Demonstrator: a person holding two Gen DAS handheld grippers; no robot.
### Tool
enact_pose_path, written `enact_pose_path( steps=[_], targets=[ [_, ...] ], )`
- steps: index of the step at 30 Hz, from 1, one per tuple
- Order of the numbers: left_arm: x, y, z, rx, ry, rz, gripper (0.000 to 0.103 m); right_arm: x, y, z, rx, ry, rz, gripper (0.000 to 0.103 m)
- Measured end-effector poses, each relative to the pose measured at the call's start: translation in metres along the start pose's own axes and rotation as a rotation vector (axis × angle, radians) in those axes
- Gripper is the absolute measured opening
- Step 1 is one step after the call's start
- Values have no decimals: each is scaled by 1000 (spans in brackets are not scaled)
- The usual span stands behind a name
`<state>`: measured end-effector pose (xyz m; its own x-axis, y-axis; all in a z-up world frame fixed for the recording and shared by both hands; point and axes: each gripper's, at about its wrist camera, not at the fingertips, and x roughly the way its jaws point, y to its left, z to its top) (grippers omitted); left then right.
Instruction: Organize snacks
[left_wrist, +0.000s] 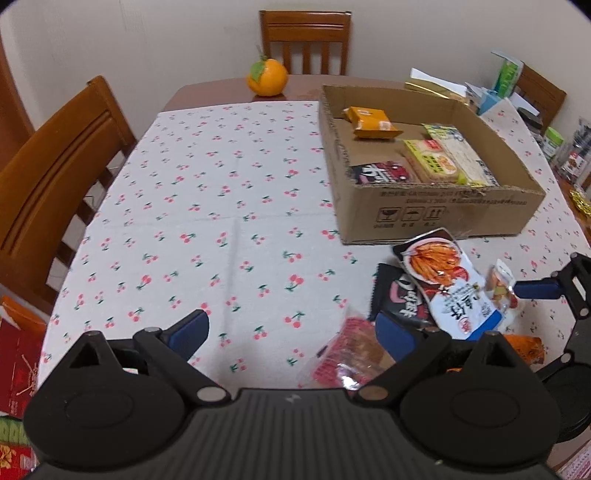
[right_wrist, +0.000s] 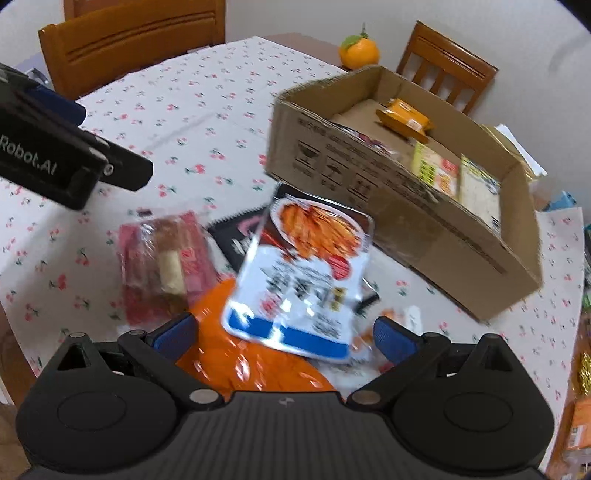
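A cardboard box (left_wrist: 436, 210) on the cherry-print tablecloth holds an orange packet (left_wrist: 371, 123), a yellow-green packet (left_wrist: 430, 158) and others; it also shows in the right wrist view (right_wrist: 369, 184). In front of it lies a loose pile: a white-blue pouch (left_wrist: 448, 284) (right_wrist: 306, 269), a black pouch (left_wrist: 397, 295), a red clear packet (left_wrist: 349, 356) (right_wrist: 162, 258) and an orange bag (right_wrist: 240, 354). My left gripper (left_wrist: 291, 328) is open and empty, just left of the pile. My right gripper (right_wrist: 284, 332) is open, its fingers either side of the white-blue pouch's near end, not closed on it.
An orange fruit (left_wrist: 266, 77) sits at the table's far edge. Wooden chairs (left_wrist: 55, 177) stand at the left and back. Boxes, jars and papers (left_wrist: 517, 92) crowd the right side. The left gripper's body (right_wrist: 55, 155) shows at the left in the right wrist view.
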<state>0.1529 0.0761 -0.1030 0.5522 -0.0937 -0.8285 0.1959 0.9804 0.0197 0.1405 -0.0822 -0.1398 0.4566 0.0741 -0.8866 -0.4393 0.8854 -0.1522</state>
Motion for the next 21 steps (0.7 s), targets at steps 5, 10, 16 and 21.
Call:
enact_pose_path(
  steps=[5,10,16,21],
  targets=[
    [6,-13,6,38,-1,-34,97,-4,-22,-16,66,51,31,103],
    [7,-23,7,60,-1,-55,97,-2,-36,-32,118,115,130,103],
    [9,-25,4,59,18,-44,97,-9,-39,-30,94,86,193,103],
    [11,-26,0,42,44,-36,97,7,-31,-18,60,106,254,103]
  ],
)
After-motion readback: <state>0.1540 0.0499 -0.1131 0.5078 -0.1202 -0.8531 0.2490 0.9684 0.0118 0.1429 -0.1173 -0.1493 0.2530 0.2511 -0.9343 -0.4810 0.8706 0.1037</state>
